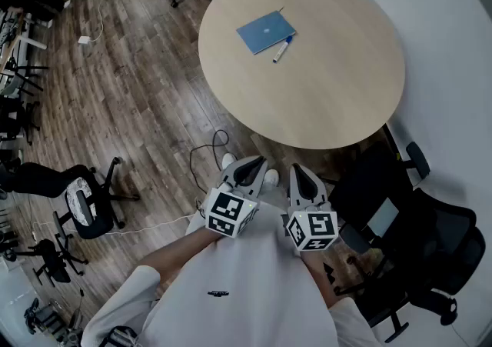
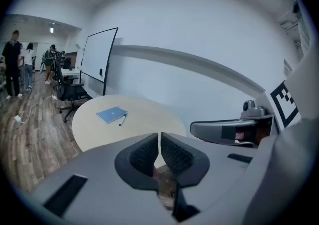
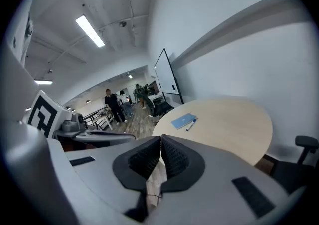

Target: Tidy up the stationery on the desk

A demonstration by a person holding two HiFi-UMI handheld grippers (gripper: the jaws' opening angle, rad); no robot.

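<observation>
My L tongs (image 1: pixel 250 167) + R tongs (image 1: pixel 300 172): both pressed together, nothing betw pads, side by side, short of near edge of round counter (image 1: pixel 330 99). Blue notebook (image 1: pixel 265 31) lies well ahead of both tongs, on counter's far part. Pen (image 1: pixel 282 48) just beside notebook, on edge nearer tongs; touching or not, can't tell.

wood floor (image 1: pixel 138 91): fills left half | black office chair (image 1: pixel 434 241): lower right | second chair (image 1: pixel 84 201): left edge | cable (image 1: pixel 206 155): looped on floor, centre | whiteboard (image 2: pixel 97 54): upper left, against wall | people (image 2: pixel 11 64): standing, far left
</observation>
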